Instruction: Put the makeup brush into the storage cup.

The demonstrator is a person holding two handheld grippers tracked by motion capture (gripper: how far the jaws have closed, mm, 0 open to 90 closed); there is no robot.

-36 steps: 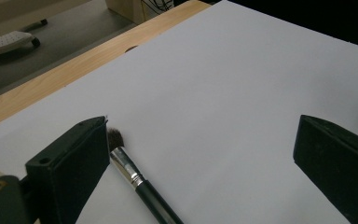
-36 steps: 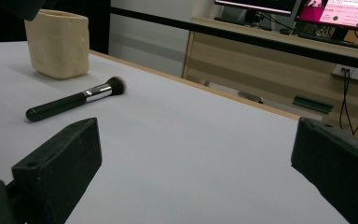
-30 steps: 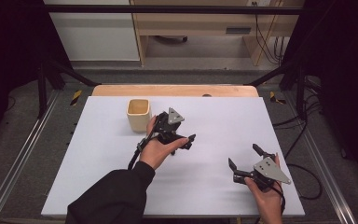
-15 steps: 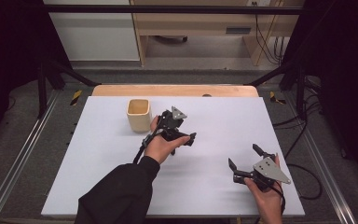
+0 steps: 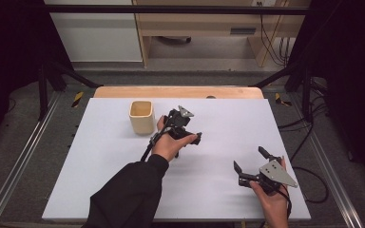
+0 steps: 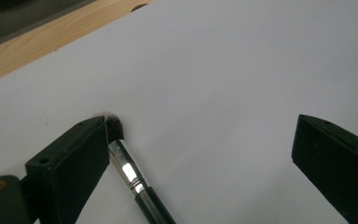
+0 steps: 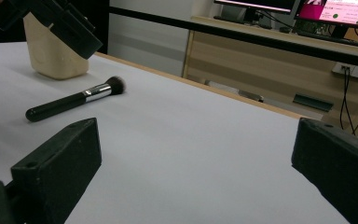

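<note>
The left tongs hover with jaws spread wide over a black-handled makeup brush with a silver ferrule, lying flat on the white surface against their left jaw. The right tongs hang released, well apart.

Tabletop: white sheet over a pale wooden board; the wood shows as a strip along the far edge.
Frame: black bars across the top and slanting down at both far corners.
Floor: grey, with metal rails along the left and right edges of the tabletop.
Far furniture: light wooden desk; white cabinet to its left.
Cables: black, hanging beside the desk.
Monitors: lit screens on the desk, in the right gripper view.
Light: even on the tabletop, dark at the sides.
</note>
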